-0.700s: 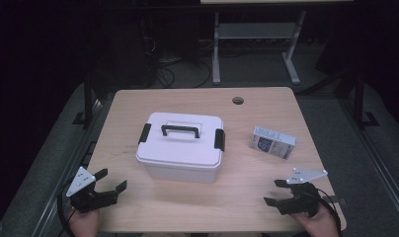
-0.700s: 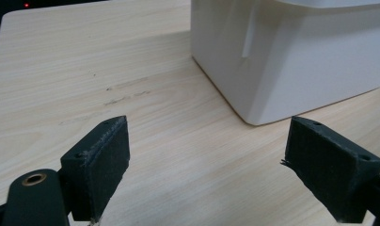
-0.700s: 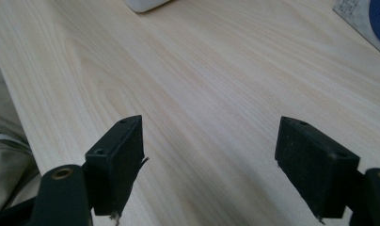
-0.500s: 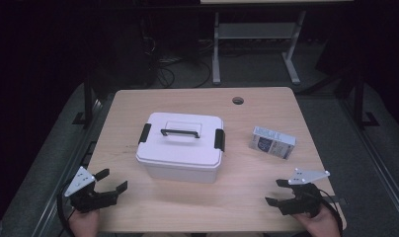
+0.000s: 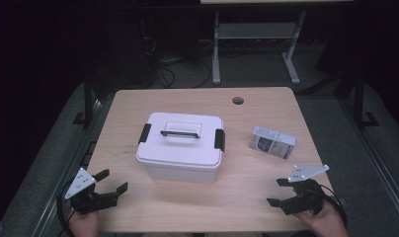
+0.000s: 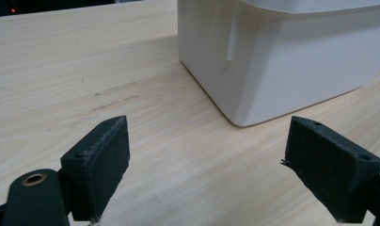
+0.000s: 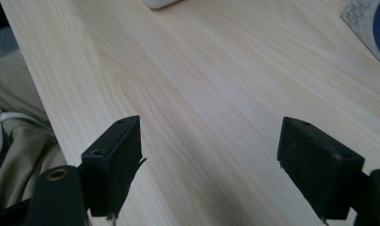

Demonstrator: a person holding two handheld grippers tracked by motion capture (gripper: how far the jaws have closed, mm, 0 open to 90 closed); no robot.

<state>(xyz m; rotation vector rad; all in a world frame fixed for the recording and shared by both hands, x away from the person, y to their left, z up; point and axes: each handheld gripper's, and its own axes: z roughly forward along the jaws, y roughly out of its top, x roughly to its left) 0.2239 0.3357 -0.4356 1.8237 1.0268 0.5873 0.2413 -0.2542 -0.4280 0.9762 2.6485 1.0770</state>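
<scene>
A white lidded storage box (image 5: 180, 145) with a black handle and black side latches stands mid-table; its near corner (image 6: 254, 70) looms ahead in the left gripper view. A small blue-and-white carton (image 5: 272, 142) lies to its right, and its corner (image 7: 369, 26) shows in the right gripper view. My left gripper (image 5: 112, 181) rests open at the near left corner, nothing between its jaws. My right gripper (image 5: 279, 192) sits open at the near right, over bare wood, well short of the carton.
The light wooden table (image 5: 138, 106) has a round cable hole (image 5: 238, 100) at the back right. Dark floor, cables and a metal stand's legs (image 5: 216, 54) lie beyond the far edge. Beige trousers (image 7: 19, 132) show past the near edge.
The right gripper has drifted slightly toward the near edge. The left gripper, the box and the carton have stayed put.
</scene>
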